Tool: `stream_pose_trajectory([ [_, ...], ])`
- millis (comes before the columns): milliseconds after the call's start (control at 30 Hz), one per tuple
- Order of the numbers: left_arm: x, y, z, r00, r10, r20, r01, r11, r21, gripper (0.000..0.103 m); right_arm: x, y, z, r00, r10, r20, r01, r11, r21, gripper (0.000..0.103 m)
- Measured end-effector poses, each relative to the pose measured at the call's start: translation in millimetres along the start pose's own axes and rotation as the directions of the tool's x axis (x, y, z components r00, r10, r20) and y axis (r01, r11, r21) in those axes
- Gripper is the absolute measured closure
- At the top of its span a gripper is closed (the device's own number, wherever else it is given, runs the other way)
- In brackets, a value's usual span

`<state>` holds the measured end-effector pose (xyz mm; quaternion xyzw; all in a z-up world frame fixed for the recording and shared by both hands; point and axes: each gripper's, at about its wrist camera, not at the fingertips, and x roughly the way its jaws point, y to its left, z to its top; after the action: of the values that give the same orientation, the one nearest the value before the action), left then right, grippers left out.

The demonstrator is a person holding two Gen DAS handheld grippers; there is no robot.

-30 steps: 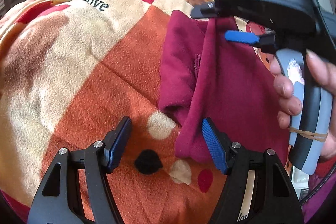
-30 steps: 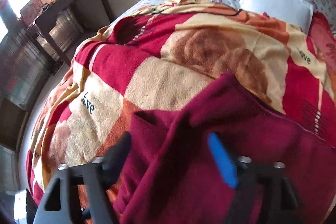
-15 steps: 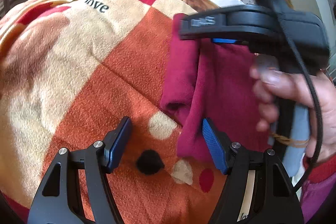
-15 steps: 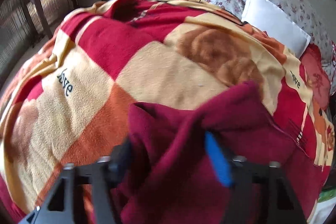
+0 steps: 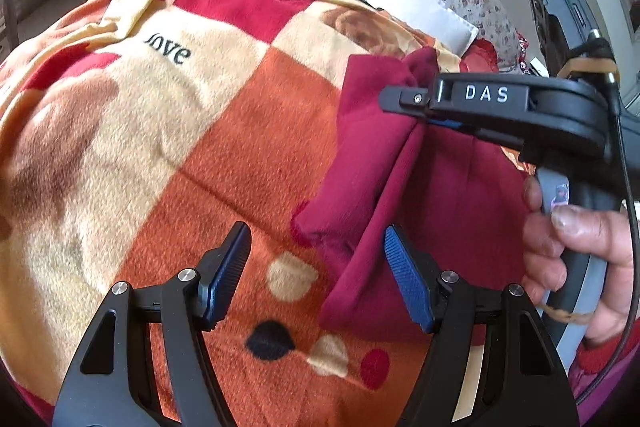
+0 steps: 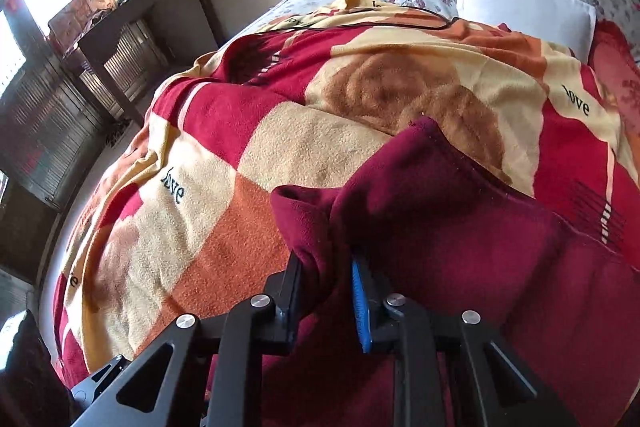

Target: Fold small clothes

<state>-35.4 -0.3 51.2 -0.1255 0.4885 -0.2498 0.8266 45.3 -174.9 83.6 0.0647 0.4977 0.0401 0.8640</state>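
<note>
Across the left of my left wrist view lies the fleece blanket, checked in orange, cream and red, with the word "love" printed toward the upper left. At the bottom of the frame my left gripper stands with its blue-padded jaws wide apart and nothing pressed between them; its right pad sits just beside the near hem of the dark maroon fleece garment, while the left pad hangs over bare blanket with its dots. The garment lies on the blanket in the right half of the frame. At upper right my right gripper reaches in from the side, held by a hand at the right edge, and its jaws have just been closing on a gathered fold near the garment's far edge. Behind it, a white pillow rests against floral bedding.

From my right wrist view, a dark wooden table stands at upper left. Low in the middle, the right gripper's pads pinch a raised ridge of the maroon cloth, which spreads to the lower right.
</note>
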Motion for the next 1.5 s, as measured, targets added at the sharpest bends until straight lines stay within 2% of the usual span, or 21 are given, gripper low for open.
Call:
stream_pose_trajectory([
  [233,18,1,5,1.000,-0.007,-0.015,0.007,1.000,0.001,0.033,1,-2,-1,1.000,0.003,-0.007,-0.003,1.000,-0.007,0.082],
  [300,23,2,5,1.000,-0.010,-0.019,0.010,1.000,0.000,0.027,1,-1,-2,1.000,0.003,-0.010,-0.003,1.000,-0.012,0.082],
  [533,36,5,7,0.998,-0.053,-0.019,0.053,0.998,-0.032,0.027,6,0,3,0.999,0.001,-0.038,-0.002,1.000,-0.017,0.082],
  [600,37,4,7,0.998,-0.057,-0.015,0.057,0.998,-0.028,0.028,8,2,5,0.999,-0.015,-0.050,0.014,0.999,-0.033,0.073],
  [633,37,2,6,0.998,-0.058,-0.012,0.058,0.998,-0.017,0.028,9,4,7,0.998,-0.039,-0.052,0.037,0.999,-0.040,0.058],
  [667,38,1,6,0.998,-0.056,-0.009,0.055,0.998,-0.009,0.028,9,6,8,0.996,-0.080,-0.047,0.077,0.996,-0.050,0.049],
  [767,39,0,4,0.999,-0.053,-0.003,0.053,0.999,0.002,0.028,12,12,11,0.993,-0.112,-0.049,0.109,0.992,-0.067,0.045],
  [933,40,1,1,0.998,-0.057,0.001,0.057,0.998,-0.005,0.028,32,23,17,0.983,-0.168,-0.078,0.162,0.984,-0.076,0.032],
  [1033,41,1,1,0.998,-0.059,0.003,0.059,0.998,-0.007,0.028,37,23,18,0.980,-0.187,-0.071,0.180,0.980,-0.087,0.030],
  [1100,40,0,0,0.998,-0.055,-0.004,0.055,0.998,0.009,0.029,33,21,16,0.984,-0.174,-0.046,0.169,0.981,-0.094,0.039],
  [1133,38,-3,0,0.998,-0.058,-0.014,0.058,0.998,0.024,0.037,28,19,14,0.986,-0.163,-0.037,0.159,0.982,-0.102,0.058],
  [1167,36,-6,-1,0.996,-0.086,-0.031,0.087,0.996,0.032,0.058,24,15,12,0.992,-0.118,-0.042,0.114,0.989,-0.094,0.075],
  [1200,36,-9,-1,0.994,-0.099,-0.046,0.101,0.994,0.032,0.060,20,11,11,0.996,-0.082,-0.046,0.079,0.994,-0.079,0.080],
  [1333,17,-29,1,0.994,-0.109,-0.020,0.110,0.992,0.067,0.066,-17,-5,4,1.000,0.002,0.022,-0.001,0.998,-0.056,0.083],
  [1500,-9,-71,3,0.991,-0.136,0.003,0.134,0.982,0.135,0.067,-71,-34,-5,0.995,0.040,0.096,-0.038,0.999,-0.024,0.084],
])
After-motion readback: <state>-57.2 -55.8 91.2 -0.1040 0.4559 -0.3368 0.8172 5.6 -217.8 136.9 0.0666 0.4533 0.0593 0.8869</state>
